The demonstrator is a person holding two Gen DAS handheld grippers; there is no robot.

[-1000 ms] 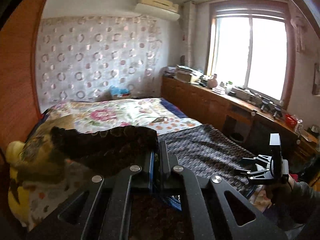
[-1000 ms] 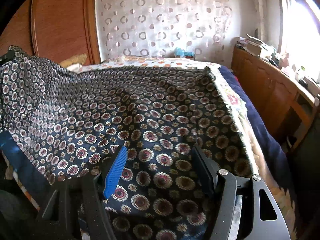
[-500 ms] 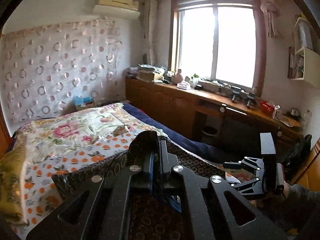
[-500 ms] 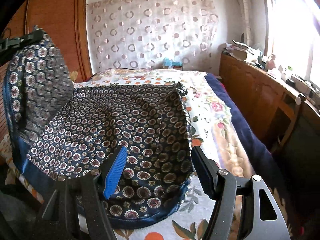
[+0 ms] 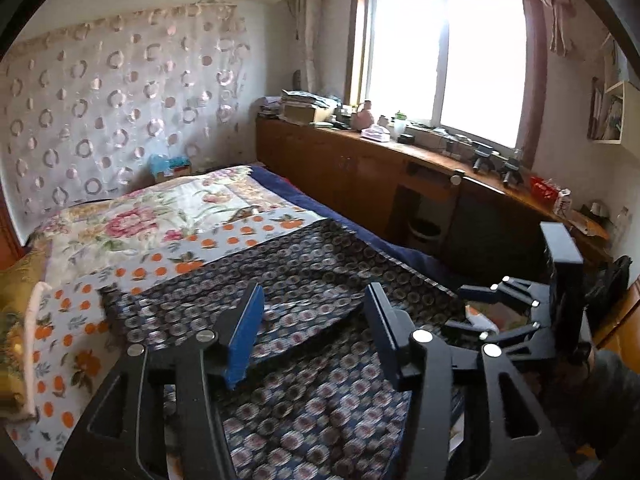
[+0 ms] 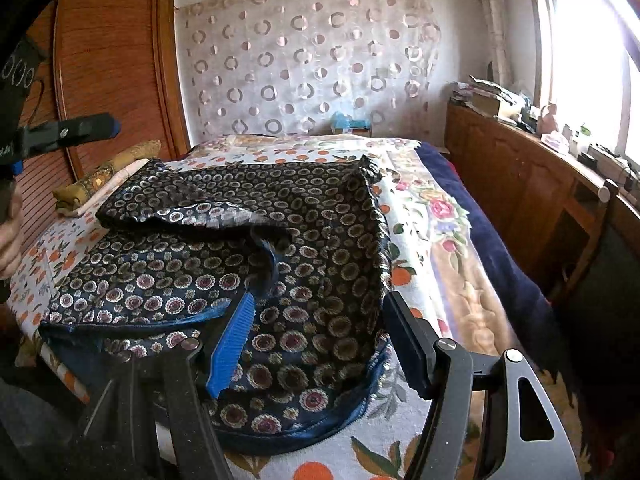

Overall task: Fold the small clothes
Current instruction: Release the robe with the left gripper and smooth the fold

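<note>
A dark blue garment (image 5: 320,280) with round flower prints lies on the bed, its upper layer folded over the lower one (image 6: 320,220). My left gripper (image 5: 312,320) hovers just above it. Its jaws are opening, and nothing is pinched between the blue pad and the black one. In the right wrist view the left gripper (image 6: 114,126) shows side-on at the upper left, above the cloth's far left corner. My right gripper (image 6: 320,336) stands open over the garment's near edge with only flat cloth beneath it, and it also shows in the left wrist view (image 5: 460,308).
The flowered bedspread (image 6: 432,208) covers the bed around the garment. A gold cushion (image 6: 100,176) lies at the bed's left side by a wooden wardrobe (image 6: 112,60). A long wooden cabinet (image 5: 360,168) with clutter runs under the window on the right.
The left gripper was shut on the garment's lifted edge and carried it across. Now its jaws have parted and the edge lies dropped on the lower layer. The right gripper has stayed open.
</note>
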